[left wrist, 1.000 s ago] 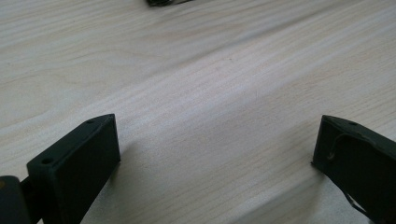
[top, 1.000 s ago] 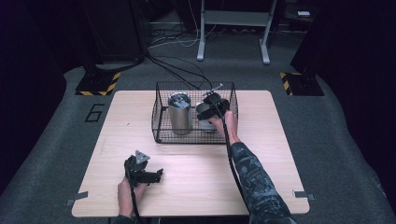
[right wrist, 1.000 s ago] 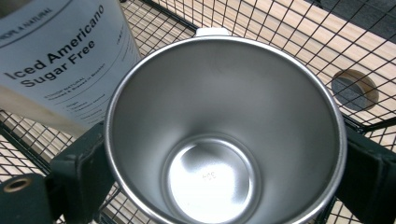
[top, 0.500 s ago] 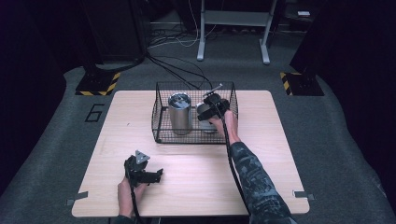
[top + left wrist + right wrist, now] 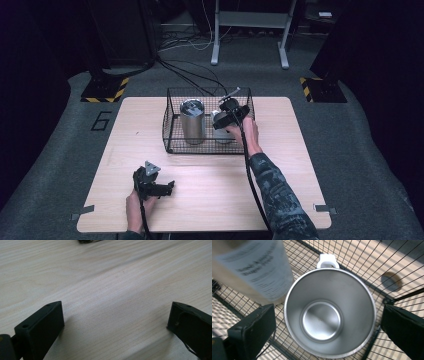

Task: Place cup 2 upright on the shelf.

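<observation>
A black wire basket (image 5: 170, 135) stands on the wooden table (image 5: 280, 170). Inside it are a tall steel tumbler (image 5: 192, 122) with a lid and a shorter steel cup (image 5: 223, 134). My right gripper (image 5: 222, 121) hangs just above the cup and points down into the basket. In the right gripper view the gripper (image 5: 328, 315) is open, with a jaw on either side of the empty cup (image 5: 329, 315), which has a white handle (image 5: 327, 260). The tumbler (image 5: 259, 270) stands beside it. My left gripper (image 5: 159, 189) rests low near the table's front edge, open (image 5: 115, 312) over bare wood.
The basket's wire walls (image 5: 372, 267) rise close around the cup. Cables (image 5: 195, 75) and a metal stand (image 5: 250, 30) lie on the dark floor behind the table. Bare tabletop (image 5: 140, 130) surrounds the basket.
</observation>
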`<state>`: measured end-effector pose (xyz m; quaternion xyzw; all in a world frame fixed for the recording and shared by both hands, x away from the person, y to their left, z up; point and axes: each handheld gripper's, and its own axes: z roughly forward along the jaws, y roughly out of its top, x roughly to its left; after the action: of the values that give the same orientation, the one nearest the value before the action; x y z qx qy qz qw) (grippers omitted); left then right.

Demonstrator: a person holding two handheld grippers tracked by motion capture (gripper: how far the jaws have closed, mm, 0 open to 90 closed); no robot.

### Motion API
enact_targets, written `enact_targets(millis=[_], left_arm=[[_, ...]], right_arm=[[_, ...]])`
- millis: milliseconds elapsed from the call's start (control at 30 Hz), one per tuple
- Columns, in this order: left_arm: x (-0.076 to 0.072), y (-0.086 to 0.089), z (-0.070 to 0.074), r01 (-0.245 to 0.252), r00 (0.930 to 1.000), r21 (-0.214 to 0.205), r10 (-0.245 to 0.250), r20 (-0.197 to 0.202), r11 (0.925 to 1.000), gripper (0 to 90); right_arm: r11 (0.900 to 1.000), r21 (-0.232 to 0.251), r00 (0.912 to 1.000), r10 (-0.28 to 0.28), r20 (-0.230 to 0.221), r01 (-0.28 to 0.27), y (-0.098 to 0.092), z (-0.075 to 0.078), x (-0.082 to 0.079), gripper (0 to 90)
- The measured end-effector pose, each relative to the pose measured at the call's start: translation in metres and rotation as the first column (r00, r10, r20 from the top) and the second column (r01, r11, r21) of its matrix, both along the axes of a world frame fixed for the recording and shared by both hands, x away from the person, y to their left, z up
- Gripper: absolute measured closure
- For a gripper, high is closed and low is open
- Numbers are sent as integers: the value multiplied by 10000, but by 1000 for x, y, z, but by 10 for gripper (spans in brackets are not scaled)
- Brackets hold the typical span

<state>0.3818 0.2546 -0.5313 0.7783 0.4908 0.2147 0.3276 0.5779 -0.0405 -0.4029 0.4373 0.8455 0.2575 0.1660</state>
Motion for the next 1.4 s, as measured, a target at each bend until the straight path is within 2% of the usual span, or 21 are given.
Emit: enact_targets(millis=[67,167,233,267,400,467,500,533,633,800,867,1000,1033,1233,1300,1333,1367,1400], left_arm=[[0,0,0,20,10000,21,-20,25,10000,1],[0,1,0,59,10000,20,-59,-34,10000,2],[0,1,0,60,10000,22,-60,-36,10000,1],[0,1,1,82,9999,15,-81,-61,10000,1],[0,1,1,95,9999,18,-94,-83,10000,1],[0,1,1,94,9999,18,-94,-82,10000,2],[0,1,1,94,9999,19,-94,-82,10000,2],[0,1,1,95,9999,19,-95,-83,10000,1],[0,1,1,93,9999,28,-92,-88,10000,1],[0,1,1,69,9999,43,-69,-84,10000,1],[0,1,1,69,9999,42,-68,-86,10000,1],[0,1,1,63,10000,26,-63,-50,10000,2],[0,1,0,63,10000,8,-63,-21,10000,1],[0,0,0,59,10000,3,-59,-19,10000,1],[0,0,0,57,10000,-1,-57,-16,10000,1],[0,0,0,57,10000,-1,-57,-16,10000,1],[0,0,0,55,10000,0,-55,-19,10000,1],[0,0,0,58,10000,3,-58,-19,10000,1]], right_arm=[[9996,-207,9996,209,211,-205,0,8,-6,0],[9983,294,9974,494,522,-510,-3,20,-16,0],[9977,368,9973,556,480,-574,-5,23,-19,0],[9950,679,9961,695,545,-732,-8,28,-26,0],[9918,658,9916,1040,775,-1092,-10,33,-38,0],[9864,689,9841,1418,1066,-1495,-12,37,-53,0],[9864,689,9841,1418,1066,-1495,-12,37,-53,0],[9813,686,9773,1704,1257,-1799,-13,40,-66,0],[9751,794,9697,1940,1484,-2072,-16,41,-79,0],[9665,984,9620,2192,1628,-2369,-25,42,-101,0],[9613,941,9532,2385,1857,-2589,-30,39,-110,0],[9601,957,9514,2415,1911,-2629,-39,33,-121,0],[9591,968,9488,2426,2024,-2659,-46,28,-126,0],[9633,938,9516,2284,2057,-2515,-63,16,-137,0],[9680,1007,9597,2085,1883,-2301,-74,5,-142,0],[9680,1007,9597,2085,1883,-2301,-74,5,-142,0],[9700,1106,9638,1941,1828,-2163,-76,1,-144,0],[9726,1131,9678,1816,1744,-2029,-84,-8,-147,0]])
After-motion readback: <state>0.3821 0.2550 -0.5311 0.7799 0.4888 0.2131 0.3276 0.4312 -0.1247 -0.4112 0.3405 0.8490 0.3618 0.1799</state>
